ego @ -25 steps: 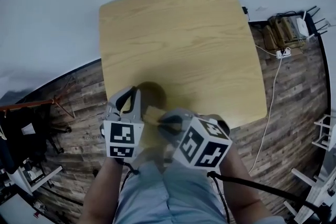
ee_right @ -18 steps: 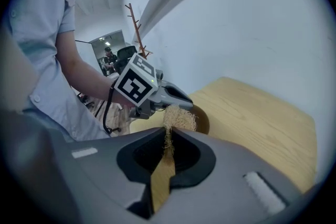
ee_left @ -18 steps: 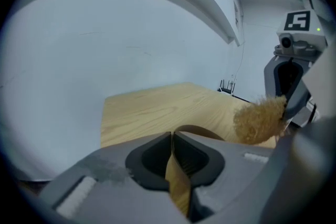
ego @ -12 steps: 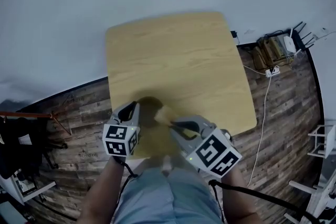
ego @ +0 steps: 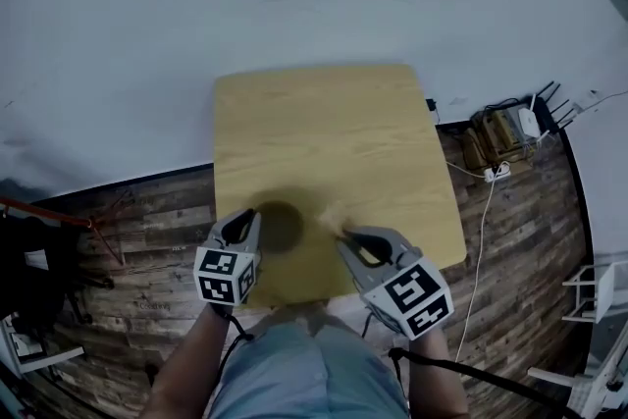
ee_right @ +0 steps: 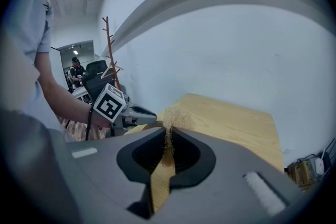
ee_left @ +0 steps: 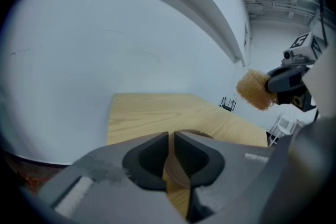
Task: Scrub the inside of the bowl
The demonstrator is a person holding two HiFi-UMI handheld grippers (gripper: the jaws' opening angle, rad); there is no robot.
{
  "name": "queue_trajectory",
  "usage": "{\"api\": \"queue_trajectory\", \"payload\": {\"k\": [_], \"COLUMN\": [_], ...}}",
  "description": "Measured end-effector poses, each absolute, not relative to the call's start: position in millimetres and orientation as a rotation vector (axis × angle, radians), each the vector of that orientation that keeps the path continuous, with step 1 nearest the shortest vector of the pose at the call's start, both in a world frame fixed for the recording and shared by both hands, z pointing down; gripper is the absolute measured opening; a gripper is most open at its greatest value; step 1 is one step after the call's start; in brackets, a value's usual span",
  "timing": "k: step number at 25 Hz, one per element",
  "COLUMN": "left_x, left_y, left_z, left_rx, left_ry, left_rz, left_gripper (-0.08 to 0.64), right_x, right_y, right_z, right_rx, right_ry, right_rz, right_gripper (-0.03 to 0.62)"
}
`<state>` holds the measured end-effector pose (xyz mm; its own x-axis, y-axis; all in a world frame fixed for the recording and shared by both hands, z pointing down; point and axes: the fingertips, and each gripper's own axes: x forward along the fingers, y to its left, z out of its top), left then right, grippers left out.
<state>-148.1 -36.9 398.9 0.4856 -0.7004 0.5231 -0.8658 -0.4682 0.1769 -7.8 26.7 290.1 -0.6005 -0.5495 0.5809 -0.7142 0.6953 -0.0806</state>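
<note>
A dark brown bowl (ego: 280,226) sits on the wooden table (ego: 334,132) near its front edge. My left gripper (ego: 250,219) is shut on the bowl's left rim; in the left gripper view the brown rim (ee_left: 202,135) runs between its closed jaws (ee_left: 171,136). My right gripper (ego: 343,233) is shut on a tan scrub sponge (ego: 334,214), held just right of the bowl and above the table. The sponge (ee_right: 176,118) sticks out past the right gripper's (ee_right: 168,131) jaws, and it shows in the air as a tan lump (ee_left: 254,89) from the left gripper.
The table's far half (ee_right: 236,123) is bare wood, against a white wall. Cables and a box with a power strip (ego: 500,137) lie on the plank floor to the right. A coat rack (ee_right: 107,44) stands in the background. Dark gear (ego: 29,280) sits at the left.
My right gripper has carried the sponge rightward, away from the bowl. The head view has pulled back, so the table looks smaller. The left gripper keeps its hold on the rim.
</note>
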Motion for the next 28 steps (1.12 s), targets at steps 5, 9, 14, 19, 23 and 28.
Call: {"api": "queue_trajectory", "payload": {"k": [5, 9, 14, 19, 23, 28], "left_x": [-152.5, -147.6, -142.1, -140.9, -139.1, -139.0], "left_y": [-29.8, -28.8, -26.5, -22.6, -22.5, -22.0], "left_z": [362.8, 294.3, 209.3, 162.7, 161.1, 162.6], "left_rx": [2.371, 2.47, 2.594, 2.604, 2.658, 2.615], "left_ry": [-1.361, -1.449, -1.58, -1.707, -1.728, -1.728], "left_rz": [0.471, 0.362, 0.288, 0.213, 0.235, 0.207], "left_gripper": [0.04, 0.04, 0.02, 0.02, 0.02, 0.02], "right_x": [-6.4, -8.0, -25.7, -46.5, -51.4, -49.2], "right_y": [15.3, -1.5, -18.2, -27.1, -28.4, -29.8], "right_z": [276.9, 246.4, 195.1, 176.1, 167.6, 157.7], "right_rx": [1.091, 1.202, 1.277, 1.27, 1.3, 1.343], "right_ry": [-2.428, -2.505, -2.612, -2.677, -2.695, -2.698], "right_rz": [0.406, 0.361, 0.193, 0.137, 0.102, 0.078], "right_gripper": [0.026, 0.026, 0.026, 0.026, 0.025, 0.025]}}
